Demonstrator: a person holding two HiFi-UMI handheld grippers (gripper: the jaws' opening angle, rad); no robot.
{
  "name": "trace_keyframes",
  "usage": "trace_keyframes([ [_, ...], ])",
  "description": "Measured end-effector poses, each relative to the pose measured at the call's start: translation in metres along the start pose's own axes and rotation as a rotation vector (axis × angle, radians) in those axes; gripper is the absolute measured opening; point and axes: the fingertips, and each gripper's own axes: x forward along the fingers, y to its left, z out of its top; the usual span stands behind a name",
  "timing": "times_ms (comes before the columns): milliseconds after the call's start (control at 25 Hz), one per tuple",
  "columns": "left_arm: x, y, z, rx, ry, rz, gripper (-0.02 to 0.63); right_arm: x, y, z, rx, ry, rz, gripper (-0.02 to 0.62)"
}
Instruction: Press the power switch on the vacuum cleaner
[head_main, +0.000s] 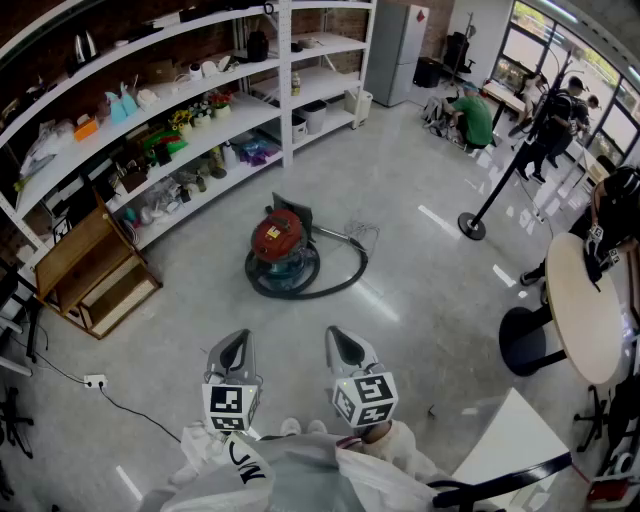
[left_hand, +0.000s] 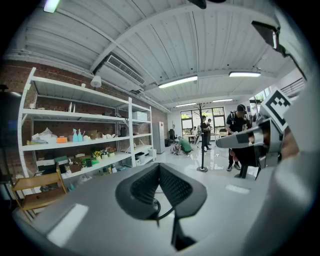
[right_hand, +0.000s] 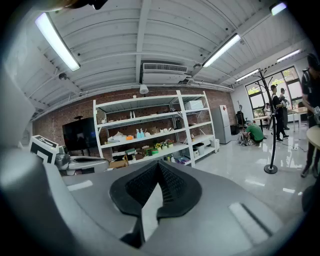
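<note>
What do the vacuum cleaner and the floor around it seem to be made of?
Vacuum cleaner: likely moulded plastic, a glossy red top on a dark base, judging by the sheen. Floor: probably polished concrete or a similar hard coating; pale grey, seamless, reflecting the lights.

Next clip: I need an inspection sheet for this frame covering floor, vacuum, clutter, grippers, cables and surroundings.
Surface: grey polished floor, glossy with reflections.
Job's things: red vacuum stands on the floor before the shelves, well ahead of both grippers; its switch cannot be made out.
Clutter: wooden chair beside the shelves.
Grippers: left gripper and right gripper are shut, hold nothing and are side by side.
Cables: black hose loops round the vacuum; power strip with its cord lies on the floor at left.
Surroundings: stocked shelves, round table, people at the far end.
</note>
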Motion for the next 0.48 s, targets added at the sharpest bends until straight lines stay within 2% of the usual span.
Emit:
trace_keyframes([
  [480, -0.0024, -0.0066, -0.0033, -0.003, 0.009, 0.002, 0.000, -0.0038, -0.0006, -0.0082, 0.014, 0.010, 0.017, 0.000],
])
